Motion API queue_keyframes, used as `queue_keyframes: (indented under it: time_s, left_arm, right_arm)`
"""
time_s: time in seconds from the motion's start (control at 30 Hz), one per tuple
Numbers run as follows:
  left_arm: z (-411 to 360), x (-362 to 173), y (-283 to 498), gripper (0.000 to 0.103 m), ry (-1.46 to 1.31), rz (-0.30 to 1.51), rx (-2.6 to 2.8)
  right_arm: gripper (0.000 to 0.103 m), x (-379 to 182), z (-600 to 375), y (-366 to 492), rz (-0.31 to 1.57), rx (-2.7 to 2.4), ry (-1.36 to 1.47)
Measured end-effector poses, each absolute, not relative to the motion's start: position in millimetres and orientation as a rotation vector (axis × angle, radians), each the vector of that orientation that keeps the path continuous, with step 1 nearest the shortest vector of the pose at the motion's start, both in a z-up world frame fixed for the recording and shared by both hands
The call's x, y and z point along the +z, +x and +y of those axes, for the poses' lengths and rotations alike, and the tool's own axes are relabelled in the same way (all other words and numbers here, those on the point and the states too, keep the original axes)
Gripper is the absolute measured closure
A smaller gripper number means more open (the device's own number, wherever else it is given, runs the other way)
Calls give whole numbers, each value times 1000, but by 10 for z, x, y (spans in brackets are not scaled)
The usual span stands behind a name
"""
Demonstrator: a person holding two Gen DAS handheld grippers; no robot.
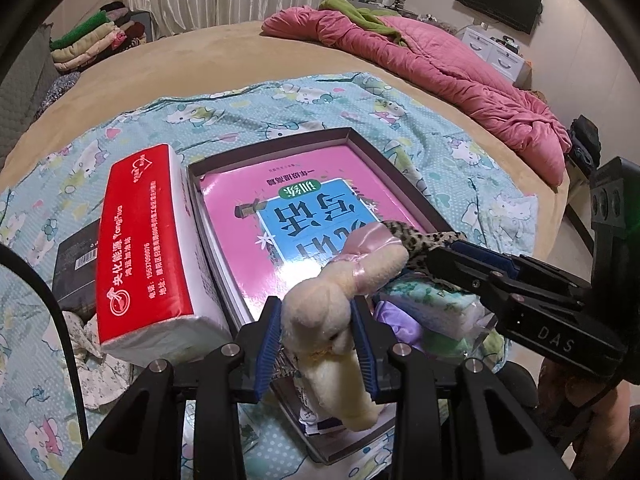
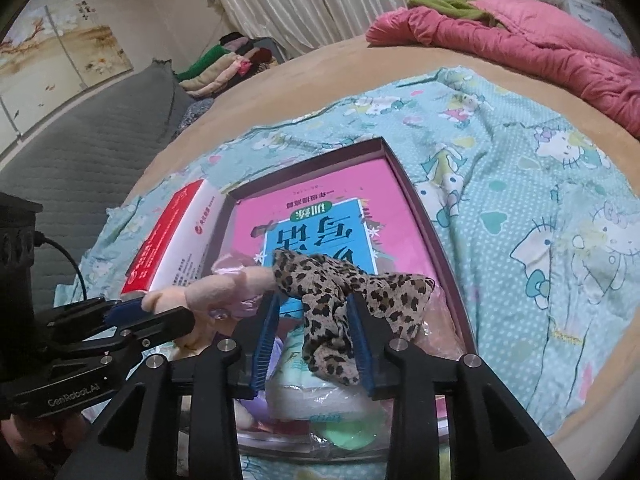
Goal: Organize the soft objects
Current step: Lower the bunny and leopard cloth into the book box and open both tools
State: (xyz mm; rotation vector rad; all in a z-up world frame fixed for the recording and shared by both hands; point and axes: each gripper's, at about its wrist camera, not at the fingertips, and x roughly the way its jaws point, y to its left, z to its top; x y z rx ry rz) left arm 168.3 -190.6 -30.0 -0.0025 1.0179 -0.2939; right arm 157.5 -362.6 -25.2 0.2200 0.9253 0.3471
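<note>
Clenched on the plush toy, the left claw should lower gently into the box while the right claw, gripping the leopard cloth, keeps clear.

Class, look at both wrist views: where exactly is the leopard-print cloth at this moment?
The leopard-print cloth is clamped in the right gripper, above the open box holding the pink book, beside the plush toy.
</note>
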Motion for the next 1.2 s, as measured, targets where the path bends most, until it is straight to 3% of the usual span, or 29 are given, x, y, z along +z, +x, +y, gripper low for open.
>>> queue_keyframes:
  time_s: [0.63, 0.87, 1.13, 1.2]
  left_arm:
    - [-1952, -294, 1666, 66, -4, 1029, -324]
    - [-1962, -268, 1643, 56, -10, 1027, -345]
    - [-1968, -209, 1607, 46, 10, 1012, -339]
    - [-1955, -183, 1600, 43, 7, 1006, -341]
  right_arm:
    - [54, -30, -3617, 1429, 844, 290, 173]
    - [43, 62, -3603, 1364, 809, 265, 147]
    - [40, 103, -3681, 1325, 798, 236, 164]
    - [35, 125, -3694, 1308, 789, 225, 164]
